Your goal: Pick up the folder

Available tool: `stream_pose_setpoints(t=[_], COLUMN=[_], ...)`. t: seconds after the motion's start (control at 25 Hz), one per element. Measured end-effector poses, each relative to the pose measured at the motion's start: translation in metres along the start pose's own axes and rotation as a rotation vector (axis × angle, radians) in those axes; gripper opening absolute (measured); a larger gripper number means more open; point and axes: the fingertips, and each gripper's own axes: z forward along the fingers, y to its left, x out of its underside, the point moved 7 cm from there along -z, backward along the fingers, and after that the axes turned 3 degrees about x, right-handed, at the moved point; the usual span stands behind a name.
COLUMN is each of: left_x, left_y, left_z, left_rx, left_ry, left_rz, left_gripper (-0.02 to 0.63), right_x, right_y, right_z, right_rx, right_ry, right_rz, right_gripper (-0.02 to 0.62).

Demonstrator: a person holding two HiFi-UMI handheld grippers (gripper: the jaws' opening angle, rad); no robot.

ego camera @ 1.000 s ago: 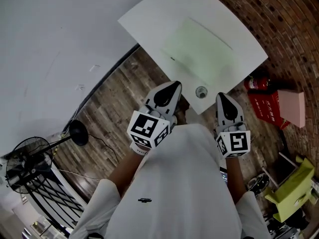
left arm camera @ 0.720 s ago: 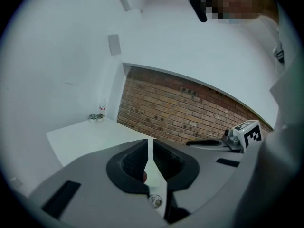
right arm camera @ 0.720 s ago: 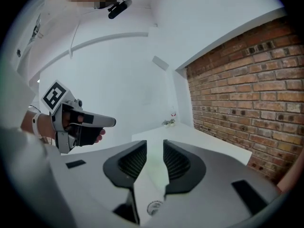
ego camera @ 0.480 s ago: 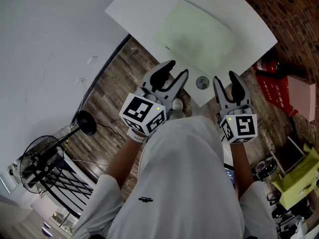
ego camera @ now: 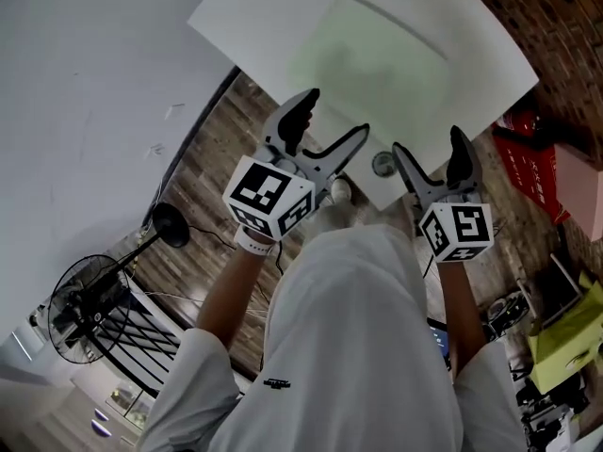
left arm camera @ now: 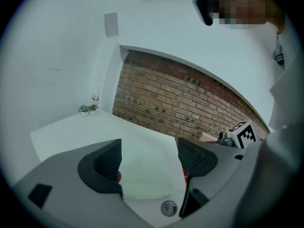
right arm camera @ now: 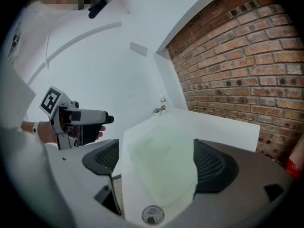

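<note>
1. The folder point(ego camera: 377, 64), pale green and see-through, lies flat on the white table point(ego camera: 250, 22). Its near end comes close to a round grommet point(ego camera: 382, 164) set by the table's near edge.
2. The left gripper point(ego camera: 332, 119) is held at that near edge, pointing toward the table and a little down. Its jaws have just been opening and stand wide apart. Its own view shows nothing gripped between them. The folder lies on the table beyond the gap.
3. The right gripper point(ego camera: 429, 144) is beside it, on the other side of the grommet, and points the same way. Its jaws have also just been opening and are spread wide. Its own view shows the pads pressing on nothing, with the folder's near end and the grommet seen through the gap.
4. The two grippers are near each other but apart, each with its marker cube toward the person in the white shirt point(ego camera: 358, 347).
5. A brick wall point(ego camera: 556, 26) runs behind the table, and small plants point(left arm camera: 88, 109) sit at the table's far corner.
6. On the wooden floor point(ego camera: 226, 158), a fan point(ego camera: 85, 299) stands at the left and a red box point(ego camera: 528, 153) lies at the right.
</note>
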Motion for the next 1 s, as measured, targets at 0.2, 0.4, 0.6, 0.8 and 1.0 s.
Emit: stream_pose_setpoints(t=[0.2, 0.4, 0.6, 0.8, 1.0], left_x=[0.005, 0.014, 0.022, 0.029, 0.037], left_y=[0.026, 0.05, 0.077, 0.102, 0.13], left_z=[0.016, 0.033, 0.047, 0.064, 0.081], left_rx=[-0.041, -0.066, -0.098, -0.118, -0.143], left_ry=[0.036, 0.078, 0.104, 0.131, 0.195], left_rz=[0.003, 0.016, 0.016, -0.01, 0.035], left_gripper=[0.368, 0.37, 0.37, 0.37, 0.369], right_x=[0.006, 0.016, 0.025, 0.035, 0.044], right_y=[-0.008, -0.019, -0.029, -0.04, -0.05], right_z=[0.019, 0.037, 0.053, 0.067, 0.08], right_rx=[0.016, 0.021, 0.026, 0.049, 0.078], right_ry=[0.039, 0.068, 0.087, 0.101, 0.12], right_rz=[0.022, 0.051, 0.09, 0.128, 0.2], right_gripper=[0.54, 0.558, 0.561, 0.561, 0.563])
